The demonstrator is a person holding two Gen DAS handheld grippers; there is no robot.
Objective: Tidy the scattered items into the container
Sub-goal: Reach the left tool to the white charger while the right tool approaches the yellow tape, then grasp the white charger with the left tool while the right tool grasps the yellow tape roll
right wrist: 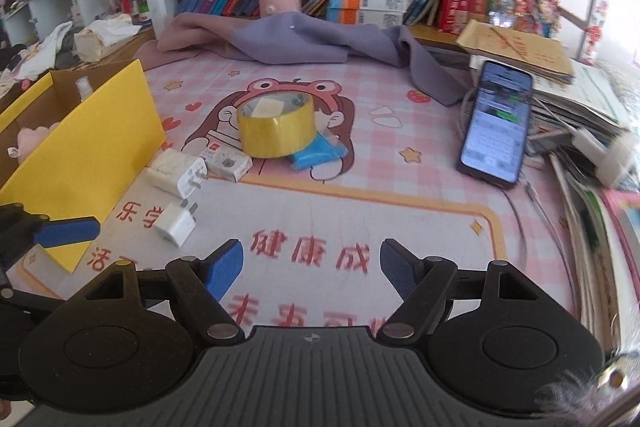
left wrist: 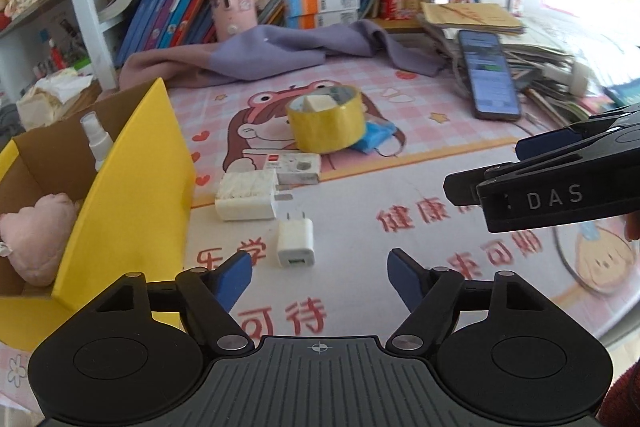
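Both the left gripper (left wrist: pixel 320 271) and right gripper (right wrist: pixel 312 263) hovered with jaws apart, grasping nothing. The chargers (left wrist: pixel 296 242), tape (left wrist: pixel 326 123) and blue pack (left wrist: pixel 376 139) lay mid-mat, the yellow box (left wrist: pixel 132 195) at its left edge.

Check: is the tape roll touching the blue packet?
Touching. In the right wrist view the tape roll sits on the near edge of the blue packet, overlapping it with no gap; the left wrist view shows the same overlap.
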